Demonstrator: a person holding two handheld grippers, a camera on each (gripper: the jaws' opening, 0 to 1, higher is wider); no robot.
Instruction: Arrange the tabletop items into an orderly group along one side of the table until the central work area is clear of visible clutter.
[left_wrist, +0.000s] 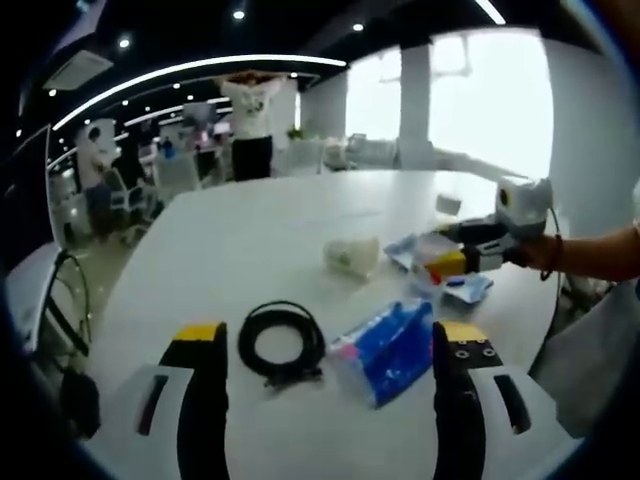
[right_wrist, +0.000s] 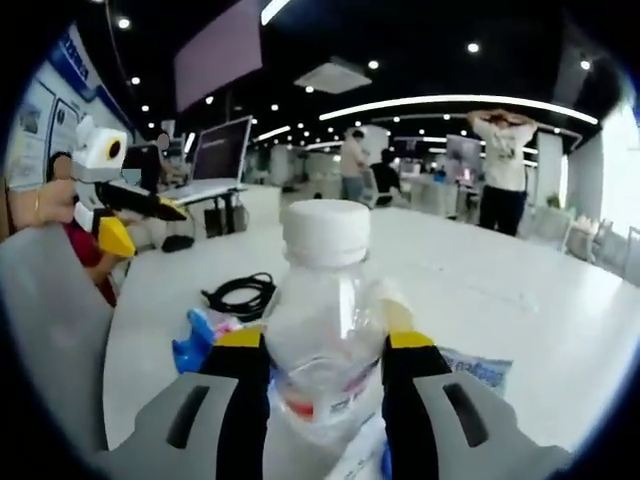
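Observation:
In the right gripper view a clear plastic bottle (right_wrist: 322, 330) with a white cap stands between my right gripper's (right_wrist: 325, 345) yellow-tipped jaws, which press its sides. My left gripper (left_wrist: 332, 340) is open over the white table (left_wrist: 250, 230). Ahead of its jaws lie a coiled black cable (left_wrist: 282, 342) and a blue tissue pack (left_wrist: 385, 350). The right gripper (left_wrist: 455, 263) comes in from the right, held by a hand, above small blue and white packets (left_wrist: 465, 290). The right gripper view shows the cable (right_wrist: 240, 293), the tissue pack (right_wrist: 205, 338) and, at upper left, the left gripper (right_wrist: 115, 215).
A crumpled pale plastic item (left_wrist: 352, 255) lies mid-table. A blue and white packet (right_wrist: 478, 370) lies beside the right jaws. An open laptop (right_wrist: 215, 160) stands at the table's far end. Chairs and standing people (left_wrist: 250, 120) are beyond the table.

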